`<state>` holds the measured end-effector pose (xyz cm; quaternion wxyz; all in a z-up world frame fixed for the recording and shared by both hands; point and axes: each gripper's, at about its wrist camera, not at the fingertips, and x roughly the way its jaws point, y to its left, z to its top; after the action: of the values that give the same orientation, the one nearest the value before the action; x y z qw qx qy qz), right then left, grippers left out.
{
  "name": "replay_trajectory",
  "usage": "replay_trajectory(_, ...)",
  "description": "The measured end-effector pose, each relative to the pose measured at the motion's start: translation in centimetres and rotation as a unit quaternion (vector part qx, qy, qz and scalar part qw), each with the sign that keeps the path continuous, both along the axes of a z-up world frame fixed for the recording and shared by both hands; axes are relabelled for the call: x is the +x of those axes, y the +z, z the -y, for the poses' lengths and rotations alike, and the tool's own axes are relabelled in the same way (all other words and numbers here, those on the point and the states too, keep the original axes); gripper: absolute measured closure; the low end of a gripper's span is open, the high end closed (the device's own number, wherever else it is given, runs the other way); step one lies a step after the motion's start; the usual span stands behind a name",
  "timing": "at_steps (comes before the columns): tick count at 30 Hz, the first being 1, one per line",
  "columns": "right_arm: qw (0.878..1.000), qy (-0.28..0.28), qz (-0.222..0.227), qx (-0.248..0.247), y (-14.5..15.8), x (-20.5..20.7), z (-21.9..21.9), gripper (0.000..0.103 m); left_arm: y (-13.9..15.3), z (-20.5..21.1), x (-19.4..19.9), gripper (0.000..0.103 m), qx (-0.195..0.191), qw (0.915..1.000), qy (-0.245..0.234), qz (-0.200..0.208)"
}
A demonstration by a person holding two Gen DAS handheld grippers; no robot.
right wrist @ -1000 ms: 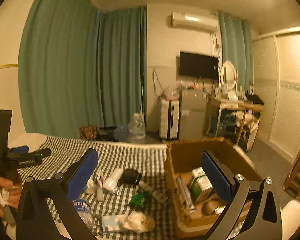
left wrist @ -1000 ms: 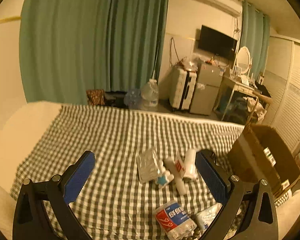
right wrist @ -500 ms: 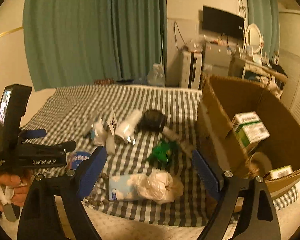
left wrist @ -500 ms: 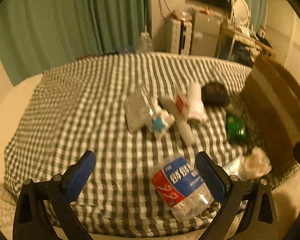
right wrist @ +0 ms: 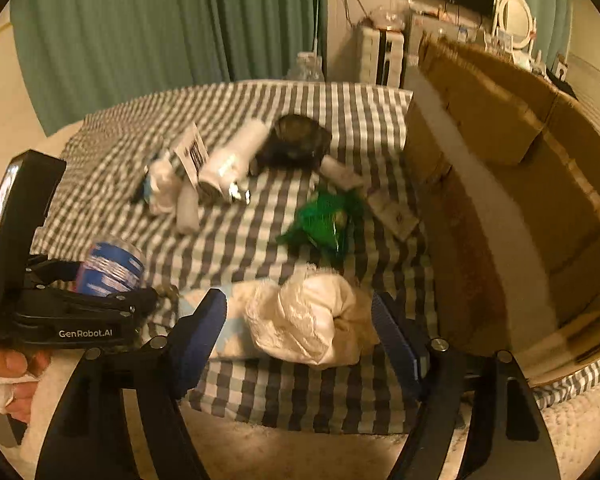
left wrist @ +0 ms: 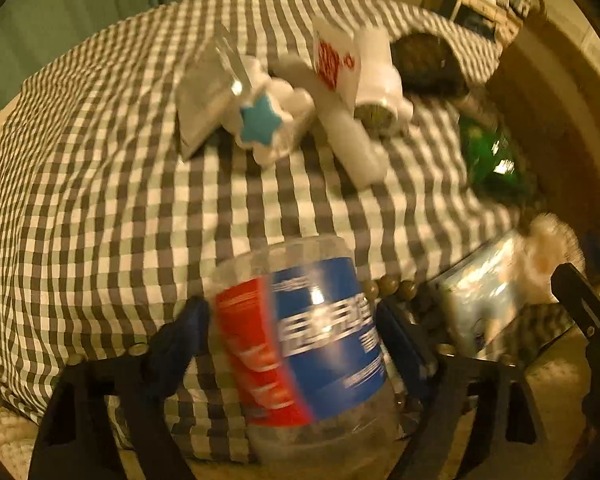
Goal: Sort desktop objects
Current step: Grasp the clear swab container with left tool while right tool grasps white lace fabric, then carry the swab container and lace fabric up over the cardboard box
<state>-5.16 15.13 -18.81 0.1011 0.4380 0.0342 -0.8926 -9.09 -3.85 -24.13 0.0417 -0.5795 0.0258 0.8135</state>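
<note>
A clear bottle (left wrist: 300, 340) with a red and blue label lies on the checked cloth (left wrist: 100, 200) near its front edge. My left gripper (left wrist: 290, 320) straddles it; the jaws are closing, with the pads close beside the label and not visibly pressing. The bottle (right wrist: 110, 268) also shows in the right wrist view, beside the left gripper's body. My right gripper (right wrist: 298, 304) is over a crumpled white bag (right wrist: 312, 320) lying on a pale blue packet (right wrist: 228, 332). Its jaws are closing with the bag between them, and a gap shows on the left side.
A large open cardboard box (right wrist: 500, 184) stands at the right. On the cloth lie a green wrapper (right wrist: 324, 220), a dark round object (right wrist: 296, 142), white tubes (right wrist: 232, 160), a blue-star toy (left wrist: 268, 120), a clear packet (left wrist: 208, 96) and brown beads (left wrist: 388, 286). A hand (right wrist: 8, 364) holds the left gripper.
Both grippers dropped toward the cloth and tipped downward. Their jaws narrowed. The bottle came between the left jaws and the white bag between the right jaws.
</note>
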Motion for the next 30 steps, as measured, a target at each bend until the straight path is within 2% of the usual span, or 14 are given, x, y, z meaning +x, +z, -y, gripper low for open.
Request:
replay_trajectory(4, 1.000, 0.008, 0.025, 0.000, -1.2, -0.5, 0.2, 0.044, 0.0, -0.1, 0.2, 0.032, 0.006, 1.0000, -0.002, 0.000)
replay_trajectory(5, 0.999, 0.007, 0.036, -0.001, -1.6, -0.7, 0.1, 0.052, 0.1, -0.1, 0.3, 0.032, 0.007, 1.0000, -0.002, 0.000)
replay_trajectory(6, 0.999, 0.006, 0.047, -0.001, -2.0, -0.9, 0.0, 0.065, 0.1, -0.1, 0.3, 0.032, 0.008, 1.0000, -0.001, -0.001)
replay_trajectory(7, 0.999, 0.008, 0.052, -0.002, -2.2, -1.0, 0.0, 0.071, 0.2, -0.2, 0.4, 0.032, 0.008, 1.0000, 0.000, -0.003)
replay_trajectory(12, 0.999, 0.018, 0.041, -0.009, -2.1, -0.6, 0.1, 0.087, 1.1, -0.2, 1.1, 0.034, 0.005, 0.9997, 0.004, -0.024)
replay_trajectory(23, 0.999, 0.023, -0.035, -0.029, 0.9, 1.2, -0.2, 0.092, 6.4, 0.1, 3.2, 0.036, 0.015, 0.9935, 0.014, -0.112)
replay_trajectory(27, 0.995, 0.028, -0.084, -0.034, 3.4, 2.3, -0.2, 0.092, 7.9, 1.3, 3.7, 0.036, 0.018, 0.9911, 0.012, -0.131)
replay_trajectory(30, 0.993, 0.027, -0.106, -0.044, 4.8, 2.8, -0.4, 0.092, 9.3, 1.6, 3.6, 0.036, 0.019, 0.9878, 0.014, -0.154)
